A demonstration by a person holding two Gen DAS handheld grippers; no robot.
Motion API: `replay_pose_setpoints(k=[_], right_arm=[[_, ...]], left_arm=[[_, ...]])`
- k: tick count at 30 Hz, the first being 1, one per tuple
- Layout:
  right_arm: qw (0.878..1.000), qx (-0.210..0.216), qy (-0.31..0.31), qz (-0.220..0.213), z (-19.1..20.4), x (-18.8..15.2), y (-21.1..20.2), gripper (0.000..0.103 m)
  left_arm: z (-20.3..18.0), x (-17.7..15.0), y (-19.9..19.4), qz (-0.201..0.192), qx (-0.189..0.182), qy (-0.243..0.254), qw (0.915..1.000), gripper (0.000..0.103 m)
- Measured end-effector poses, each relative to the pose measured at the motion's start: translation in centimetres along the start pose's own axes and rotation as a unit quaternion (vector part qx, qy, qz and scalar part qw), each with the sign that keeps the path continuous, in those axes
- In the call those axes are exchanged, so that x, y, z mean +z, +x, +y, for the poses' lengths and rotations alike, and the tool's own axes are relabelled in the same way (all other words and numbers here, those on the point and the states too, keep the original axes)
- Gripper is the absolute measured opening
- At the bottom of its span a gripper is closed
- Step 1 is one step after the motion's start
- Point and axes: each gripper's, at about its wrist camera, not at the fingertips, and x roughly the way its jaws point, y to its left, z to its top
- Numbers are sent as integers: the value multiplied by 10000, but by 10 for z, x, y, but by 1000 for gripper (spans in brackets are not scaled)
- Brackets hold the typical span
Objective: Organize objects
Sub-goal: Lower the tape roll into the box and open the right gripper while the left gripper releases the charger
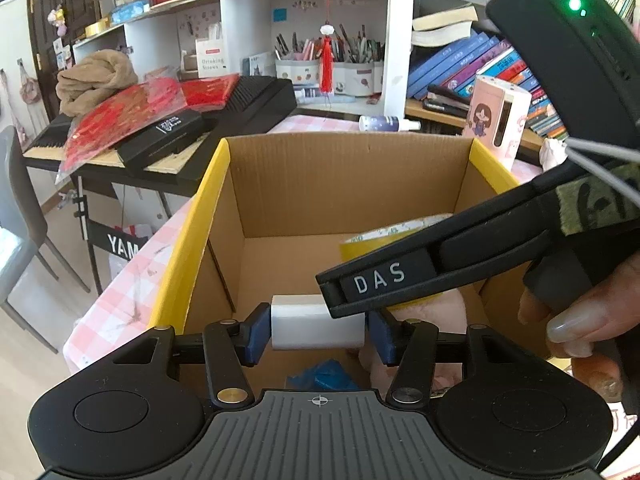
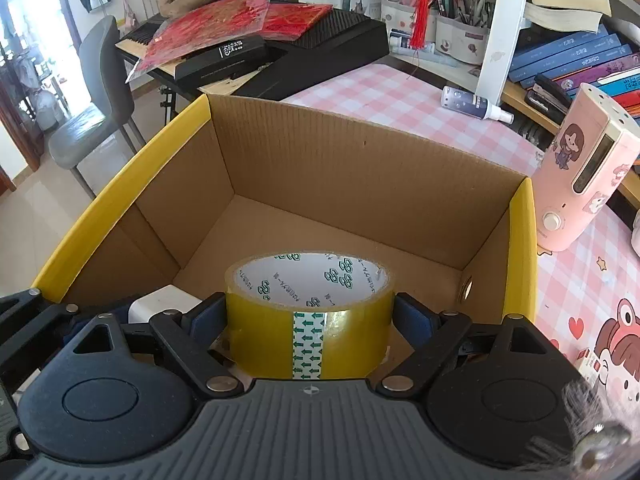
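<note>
Now, between the blue pads of the left gripper (image 1: 318, 330) sits a small white block (image 1: 316, 326); the jaws stand partly open around it, and whether the pads still press on its ends is hard to tell from this angle. It hangs over the near end of the open cardboard box (image 1: 348, 184), above a scrap of blue (image 1: 324, 376) and something soft and pink (image 1: 424, 316) on the box floor.

The right gripper (image 2: 310, 320) has its jaws spread wide and clamped on a roll of yellowish clear tape (image 2: 310, 320), one pad on each side of the roll, its printed white core facing up. The roll is held inside the box, near the front wall, with bare cardboard floor beyond it. In the left wrist view the right gripper's arm crosses over the white block, and a hand (image 1: 580, 320) grips its handle.

The box, yellow-edged on its side flaps, stands on a surface (image 2: 400, 96) covered in pink checked cloth. Just beside its right wall stands a pink cartoon-printed device (image 2: 580, 172); a small spray bottle (image 2: 476, 104) lies further back.
</note>
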Motion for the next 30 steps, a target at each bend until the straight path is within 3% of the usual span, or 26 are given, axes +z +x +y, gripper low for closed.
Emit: replay_pose_setpoints(k=[2,5,9,13,22,30], right_arm=[[10000,-3,9,-15,0,0,0,88],[9999,9,23,-102,1,-3,-4,89],[9996,59,192,-222,1,-8,-16,89],[9985,94,274,-460,1,-14,-35,89],[9889,-169,279,-1451,13,-30,-96,89],[9737,-581,520,-2139,27,-65,-138,89]], left_arm=[[0,0,-3,-53,-26,23,10000,58],[-2,0,-12,-258,37,86,9996,74],[0,2,-25,-451,-1,72,9990,78],[1,-1,-40,-664,-90,21,9977,79],[11,-12,-89,-1177,57,-143,9929,79],[23,-37,-121,-1234,201,-342,9916,80]])
